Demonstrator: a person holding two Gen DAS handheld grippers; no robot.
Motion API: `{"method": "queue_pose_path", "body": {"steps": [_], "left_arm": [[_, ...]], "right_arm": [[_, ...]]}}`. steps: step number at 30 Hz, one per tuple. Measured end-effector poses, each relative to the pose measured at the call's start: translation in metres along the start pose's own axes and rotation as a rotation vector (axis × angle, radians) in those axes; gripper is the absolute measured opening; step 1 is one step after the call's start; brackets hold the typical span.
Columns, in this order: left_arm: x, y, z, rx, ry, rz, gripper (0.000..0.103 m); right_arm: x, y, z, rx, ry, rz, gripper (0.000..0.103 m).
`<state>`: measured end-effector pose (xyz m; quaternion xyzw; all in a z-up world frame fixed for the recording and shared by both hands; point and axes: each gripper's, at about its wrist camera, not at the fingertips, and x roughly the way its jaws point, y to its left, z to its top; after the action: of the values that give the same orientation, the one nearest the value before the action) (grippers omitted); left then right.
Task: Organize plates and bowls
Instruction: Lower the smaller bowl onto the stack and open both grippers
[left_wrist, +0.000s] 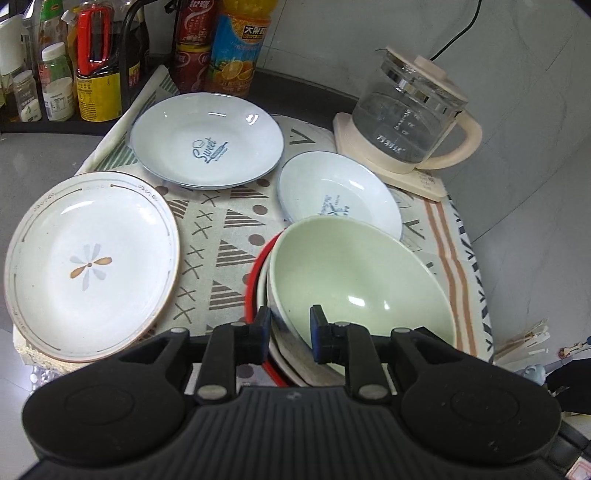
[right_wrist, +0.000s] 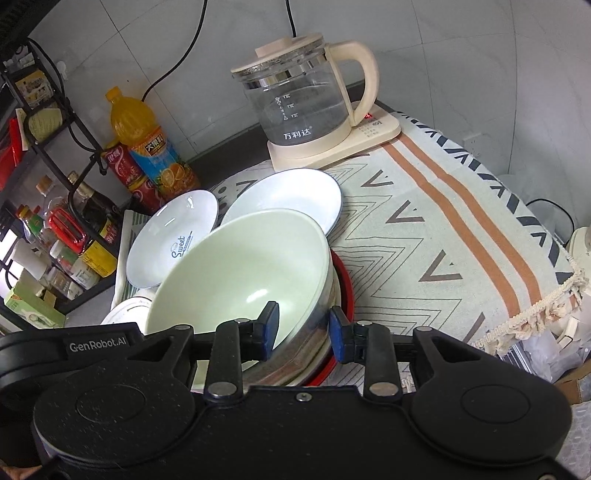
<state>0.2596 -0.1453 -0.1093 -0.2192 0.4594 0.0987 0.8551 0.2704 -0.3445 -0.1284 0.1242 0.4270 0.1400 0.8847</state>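
A pale green bowl (left_wrist: 354, 273) (right_wrist: 240, 273) tops a stack with a striped bowl (right_wrist: 306, 350) and a red plate (left_wrist: 255, 280) (right_wrist: 345, 295) beneath. My left gripper (left_wrist: 290, 328) is open, its fingers straddling the green bowl's near-left rim. My right gripper (right_wrist: 303, 325) is open, its fingers straddling the bowl's right rim. A flower-patterned plate (left_wrist: 92, 266) lies at the left. A "Sweet" plate (left_wrist: 207, 140) (right_wrist: 173, 240) and a small white plate (left_wrist: 340, 192) (right_wrist: 284, 195) lie behind the stack.
A glass kettle (left_wrist: 410, 122) (right_wrist: 306, 103) on its cream base stands at the back. Bottles and cans (left_wrist: 221, 48) (right_wrist: 147, 155) and a condiment rack (left_wrist: 55, 74) line the back left. A patterned cloth (right_wrist: 443, 229) covers the table.
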Motion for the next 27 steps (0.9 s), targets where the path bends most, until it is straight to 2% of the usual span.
{"method": "queue_pose_path", "body": {"steps": [5,7,8,9,10,12,14,19,22,27], "left_arm": [[-0.007,0.000,0.001,0.025,-0.033,-0.001,0.019],[-0.010,0.000,0.002,0.036,-0.039,0.007,0.019],[-0.011,0.000,0.003,0.038,-0.038,0.009,0.021],[-0.012,0.000,0.003,0.042,-0.038,0.008,0.025],[-0.014,0.000,0.003,0.046,-0.040,0.005,0.027],[-0.016,0.001,0.002,0.061,-0.052,0.006,0.038],[-0.018,0.002,0.001,0.076,-0.063,0.013,0.043],[-0.019,0.010,-0.002,0.068,-0.051,0.017,0.046],[-0.022,0.014,-0.004,0.075,-0.051,0.035,0.052],[-0.037,0.023,-0.008,0.088,-0.057,0.058,0.073]], "right_arm": [[0.004,0.001,0.002,0.001,0.012,-0.002,0.034],[0.002,0.001,0.003,0.006,0.017,0.009,0.039],[-0.001,0.001,0.004,0.012,0.012,0.021,0.046],[-0.004,0.002,0.005,0.009,0.002,0.028,0.052],[-0.007,0.004,0.006,-0.002,-0.008,0.029,0.053],[-0.011,0.007,0.007,-0.026,-0.014,0.026,0.055],[-0.013,0.007,0.007,-0.032,-0.012,0.032,0.055],[-0.011,0.004,-0.002,-0.057,0.001,0.011,0.056],[-0.009,0.001,-0.009,-0.061,0.023,-0.001,0.057],[-0.013,0.001,-0.016,-0.077,0.040,-0.003,0.067]]}}
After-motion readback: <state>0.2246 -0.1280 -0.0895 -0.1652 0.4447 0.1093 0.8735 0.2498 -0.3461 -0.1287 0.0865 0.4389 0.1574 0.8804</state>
